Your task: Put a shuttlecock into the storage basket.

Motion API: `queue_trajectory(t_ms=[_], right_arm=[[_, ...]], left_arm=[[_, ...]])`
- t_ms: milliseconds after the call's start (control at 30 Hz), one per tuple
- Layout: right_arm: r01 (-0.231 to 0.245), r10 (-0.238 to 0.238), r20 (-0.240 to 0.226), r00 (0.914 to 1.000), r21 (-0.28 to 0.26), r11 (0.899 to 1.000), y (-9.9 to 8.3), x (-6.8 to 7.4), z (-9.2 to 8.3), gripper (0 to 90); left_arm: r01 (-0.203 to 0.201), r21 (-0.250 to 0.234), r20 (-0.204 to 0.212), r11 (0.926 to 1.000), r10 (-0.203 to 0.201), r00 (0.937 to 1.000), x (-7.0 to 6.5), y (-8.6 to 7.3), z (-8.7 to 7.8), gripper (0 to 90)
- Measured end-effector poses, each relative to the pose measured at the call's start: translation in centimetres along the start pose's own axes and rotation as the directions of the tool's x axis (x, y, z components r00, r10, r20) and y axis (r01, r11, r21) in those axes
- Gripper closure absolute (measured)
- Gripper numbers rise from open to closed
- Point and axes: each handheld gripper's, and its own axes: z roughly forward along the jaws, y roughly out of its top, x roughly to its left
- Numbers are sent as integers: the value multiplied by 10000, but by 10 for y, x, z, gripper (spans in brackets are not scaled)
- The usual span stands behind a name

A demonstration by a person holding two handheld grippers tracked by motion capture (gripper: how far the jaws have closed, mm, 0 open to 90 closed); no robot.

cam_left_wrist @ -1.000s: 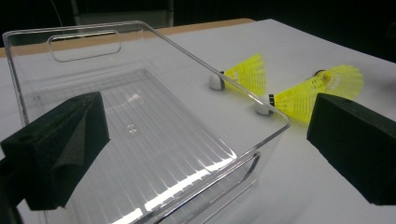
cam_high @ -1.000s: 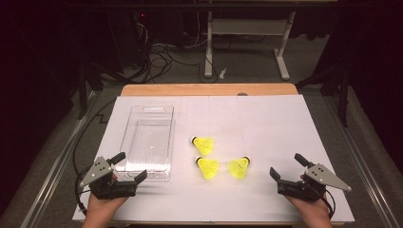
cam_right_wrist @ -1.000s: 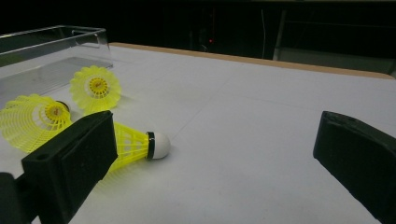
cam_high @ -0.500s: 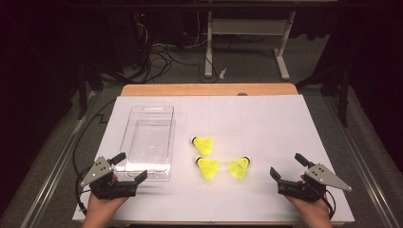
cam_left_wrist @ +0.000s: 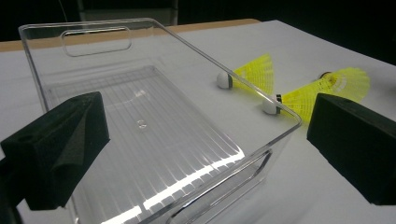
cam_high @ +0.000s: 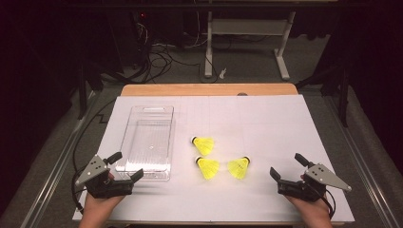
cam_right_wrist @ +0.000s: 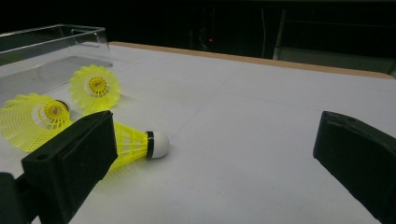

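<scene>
Three yellow shuttlecocks lie on their sides on the white worktop (cam_high: 266, 118), all just to the right of the clear plastic bin (cam_high: 147, 142), which I take as my landmark. The far shuttlecock (cam_high: 204, 145) is nearest to the bin's long right wall. The middle shuttlecock (cam_high: 208, 167) lies nearer to me, level with the bin's near corner. The right shuttlecock (cam_high: 238, 167) is beside it, farther from the bin, with its white cork pointing away from the bin.

I judge these things to be very light, with a thin mesh skirt that bends and can crush, and a small round cork that is firm but may roll. So I would take hold at the cork or at the narrow neck just behind it, with little force, not across the wide skirt.

My right gripper (cam_high: 291, 172) rests well to the right of the bin, past the right shuttlecock, and its fingers (cam_right_wrist: 70, 158) are spread wide, with nothing between them. My left gripper (cam_high: 124, 167) sits at the bin's near end, fingers (cam_left_wrist: 60, 140) also spread apart and pinching nothing. The bin is empty.
</scene>
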Motion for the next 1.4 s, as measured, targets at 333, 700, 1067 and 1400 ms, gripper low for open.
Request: queue_trajectory(t_ms=[333, 700, 1067, 1400], right_arm=[[-37, 37, 2, 10000, 26, 10000, 0, 0, 0, 2], [-66, 66, 17, 10000, 15, 10000, 0, -1, -1, 2], [25, -25, -25, 10000, 36, 10000, 0, -1, 0, 2], [71, -71, -19, 10000, 30, 10000, 0, -1, 0, 2]], left_arm=[[351, -151, -376, 9993, -357, 9987, 16, -2, -10, 1], [605, -360, -976, 9975, -638, 9932, 33, -4, -27, 1], [929, -602, -936, 9939, -983, 9907, 45, -8, -37, 1], [574, -359, -856, 9977, -603, 9945, 38, -8, -36, 3]])
